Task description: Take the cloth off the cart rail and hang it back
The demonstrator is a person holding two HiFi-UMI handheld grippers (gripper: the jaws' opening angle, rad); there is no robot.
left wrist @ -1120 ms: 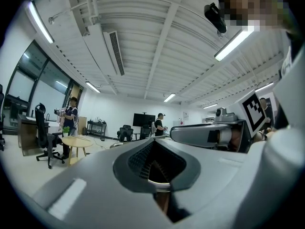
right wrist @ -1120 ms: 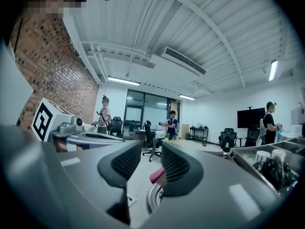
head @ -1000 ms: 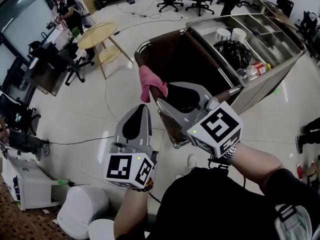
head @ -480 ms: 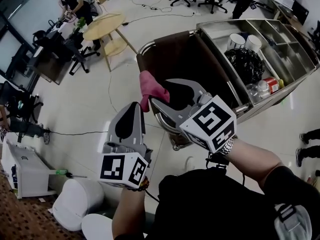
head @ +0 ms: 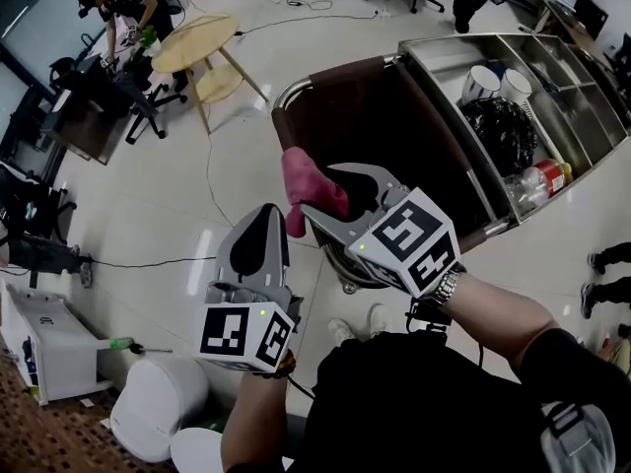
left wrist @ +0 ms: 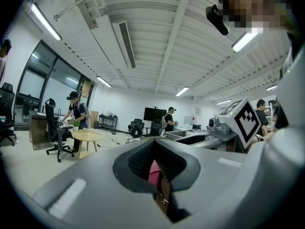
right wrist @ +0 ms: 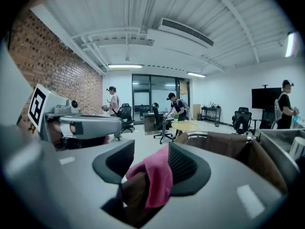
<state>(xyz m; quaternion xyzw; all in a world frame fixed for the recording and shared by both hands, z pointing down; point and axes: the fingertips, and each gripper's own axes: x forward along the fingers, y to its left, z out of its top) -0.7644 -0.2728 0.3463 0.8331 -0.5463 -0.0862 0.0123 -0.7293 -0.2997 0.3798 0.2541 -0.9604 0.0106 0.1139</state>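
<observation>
Now my right gripper (head: pixel 321 191), nearer than a second ago, has just spread its jaws wide around the pink cloth (head: pixel 299 177) draped on the cart rail (head: pixel 280 101); left gripper (head: pixel 264 223) stays closed alongside.

— What's new with the right gripper (head: pixel 315 189)?
— Its jaws have just been opening, and now they stand wide. It has also come forward and down, closer to the cart rail (head: pixel 280 126).
— And the pink cloth (head: pixel 301 170)?
— It sits between those jaws now. A second ago it hung just off their tips.
</observation>
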